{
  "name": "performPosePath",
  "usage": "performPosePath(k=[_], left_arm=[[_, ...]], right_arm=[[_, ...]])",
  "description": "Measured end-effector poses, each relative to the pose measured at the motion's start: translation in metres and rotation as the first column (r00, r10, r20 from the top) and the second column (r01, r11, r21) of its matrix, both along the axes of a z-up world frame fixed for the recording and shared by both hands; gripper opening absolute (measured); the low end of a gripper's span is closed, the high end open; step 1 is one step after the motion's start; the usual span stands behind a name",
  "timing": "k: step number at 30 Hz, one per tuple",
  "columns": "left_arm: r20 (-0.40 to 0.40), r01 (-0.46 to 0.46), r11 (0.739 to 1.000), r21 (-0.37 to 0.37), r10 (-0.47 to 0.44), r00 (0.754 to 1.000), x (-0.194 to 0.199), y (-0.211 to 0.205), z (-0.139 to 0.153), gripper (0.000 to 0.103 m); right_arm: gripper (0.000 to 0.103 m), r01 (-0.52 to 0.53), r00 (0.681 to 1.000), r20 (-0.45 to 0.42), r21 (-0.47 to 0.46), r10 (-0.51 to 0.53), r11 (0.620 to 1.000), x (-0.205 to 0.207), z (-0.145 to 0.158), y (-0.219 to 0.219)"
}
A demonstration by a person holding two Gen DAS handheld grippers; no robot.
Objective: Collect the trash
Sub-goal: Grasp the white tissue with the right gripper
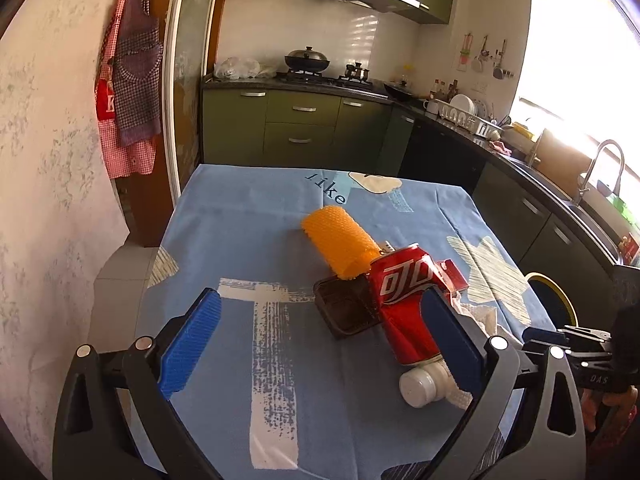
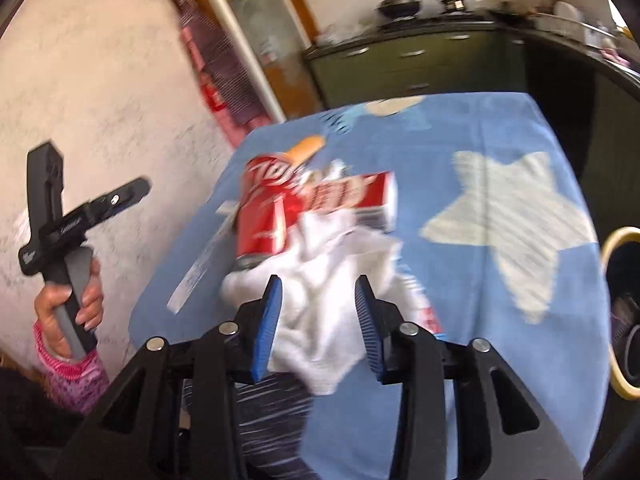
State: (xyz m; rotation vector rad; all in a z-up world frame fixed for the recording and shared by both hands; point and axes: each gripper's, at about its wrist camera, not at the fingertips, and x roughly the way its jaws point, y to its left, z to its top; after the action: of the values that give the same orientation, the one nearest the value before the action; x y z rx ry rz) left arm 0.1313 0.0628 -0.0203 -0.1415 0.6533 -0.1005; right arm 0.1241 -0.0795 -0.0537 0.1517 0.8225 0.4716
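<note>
A: Landmark is the table (image 1: pixel 224 216) under its blue cloth. Trash sits in one heap on the half nearer the bin. Bin (image 2: pixel 624 320), yellow-rimmed, stands just off that edge, below table height.

B: Heap contents, big to small?

A: Orange mesh roll (image 1: pixel 340 240) toward the far end. Crushed red can (image 1: pixel 404 300) mid-heap, touching the roll. Black tray (image 1: pixel 348 308) tucked against the can on the wall side. White bottle (image 1: pixel 420 388) at the can's near end. Red box (image 2: pixel 360 196) just behind the can.

B: Grippers?

A: Left gripper (image 1: pixel 320 328) spread wide, nothing pinched; the can and tray lie between its fingers, no pad pressing. Right gripper (image 2: pixel 318 320) part open, over the crumpled white tissue (image 2: pixel 332 276) at the near edge of the heap; the pads don't look to be squeezing it.

B: Step?

A: I'd call it the approach for a pick, tissue first. Next move needs the right jaws lowered onto the wad and closed on it, then a carry over the edge to the bin.

B: View differences?

A: Right wrist view shows tissue, box face and the hand (image 2: pixel 68 304) holding the left tool; it's blurred. Left wrist view is sharp, shows tray and bottle, mostly hides the tissue.
</note>
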Motion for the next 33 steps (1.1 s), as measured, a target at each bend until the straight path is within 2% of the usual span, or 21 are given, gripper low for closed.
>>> performPosePath(k=[2,6,11,12,14,15,16,23,28,33], left_arm=[[-0.003,0.002,1.0,-0.005,-0.002,1.0,-0.001,-0.001,-0.003,0.098],[-0.015,0.01,1.0,-0.011,-0.01,1.0,0.001,-0.001,-0.009,0.098],[-0.031,0.013,1.0,-0.023,-0.013,0.999,0.004,-0.002,-0.014,0.098],[-0.033,0.015,1.0,-0.025,-0.016,0.999,0.005,-0.003,-0.016,0.098],[-0.036,0.018,1.0,-0.02,-0.019,0.999,0.005,-0.005,-0.016,0.098],[-0.037,0.02,1.0,-0.016,-0.021,0.999,0.005,-0.006,-0.017,0.098],[-0.036,0.02,1.0,-0.015,-0.021,0.999,0.005,-0.007,-0.016,0.098],[-0.032,0.022,1.0,-0.015,-0.023,0.999,0.004,-0.01,-0.015,0.098],[-0.033,0.028,1.0,-0.012,-0.028,0.999,0.003,-0.014,-0.015,0.098],[-0.031,0.035,0.999,-0.007,-0.035,0.999,0.003,-0.017,-0.013,0.098]], right_arm=[[0.037,-0.004,1.0,-0.011,-0.038,0.004,0.999,0.001,-0.005,0.012],[0.057,0.014,0.999,-0.037,-0.104,-0.018,0.995,0.001,-0.015,0.015],[0.059,-0.016,0.996,-0.085,-0.156,0.003,0.988,0.004,-0.03,0.019],[0.057,-0.018,0.995,-0.096,-0.168,0.001,0.986,0.005,-0.033,0.02],[0.031,-0.024,0.994,-0.113,-0.182,0.003,0.983,0.007,-0.037,0.021],[0.007,-0.02,0.994,-0.113,-0.19,-0.002,0.982,0.007,-0.038,0.021],[0.002,-0.01,0.995,-0.103,-0.19,-0.009,0.982,0.007,-0.037,0.02],[0.002,-0.005,0.999,-0.043,-0.084,0.001,0.996,-0.005,-0.005,0.004],[0.001,-0.008,1.0,0.027,0.036,0.007,0.999,-0.009,0.029,-0.012],[0.001,-0.015,0.995,0.095,0.098,0.006,0.995,-0.011,0.061,-0.023]])
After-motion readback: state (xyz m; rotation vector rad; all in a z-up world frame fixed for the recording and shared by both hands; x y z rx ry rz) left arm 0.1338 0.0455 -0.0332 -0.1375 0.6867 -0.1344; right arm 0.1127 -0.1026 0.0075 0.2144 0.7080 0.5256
